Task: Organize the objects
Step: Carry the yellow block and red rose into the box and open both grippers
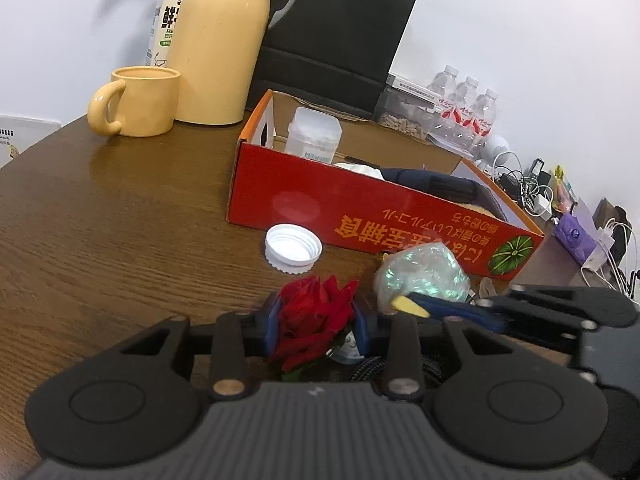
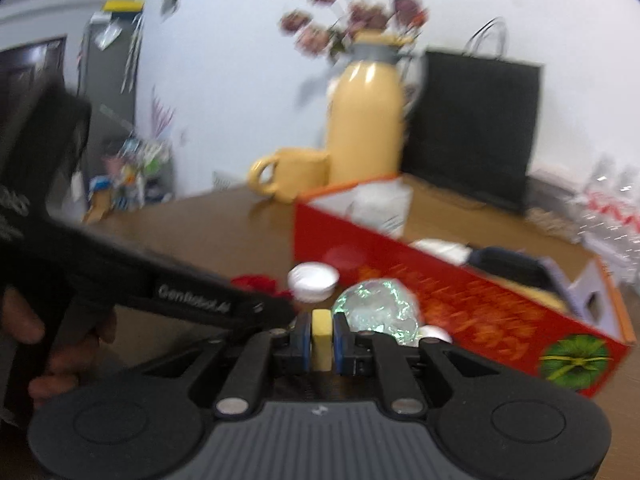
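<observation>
My left gripper [image 1: 317, 320] is shut on a red fabric rose [image 1: 316, 312], low over the brown table [image 1: 100, 220]. My right gripper [image 2: 321, 340] is shut on a small yellow block [image 2: 321, 338]; in the left wrist view it reaches in from the right, its blue fingers [image 1: 460, 310] holding that yellow block [image 1: 410, 306]. A white jar lid [image 1: 293, 249] and a crumpled shiny wrapper [image 1: 424, 276] lie in front of the red cardboard box [image 1: 360, 216]. The box holds a clear plastic jar [image 1: 314, 135], white tissue and a dark folded item.
A yellow mug [image 1: 140, 102], a yellow thermos jug [image 1: 222, 40], a milk carton [image 1: 166, 20] and a black paper bag [image 1: 340, 32] stand at the back. Water bottles [image 1: 466, 108], cables and chargers [image 1: 532, 188] crowd the right. A person's hand [image 2: 52, 336] holds the left gripper's handle.
</observation>
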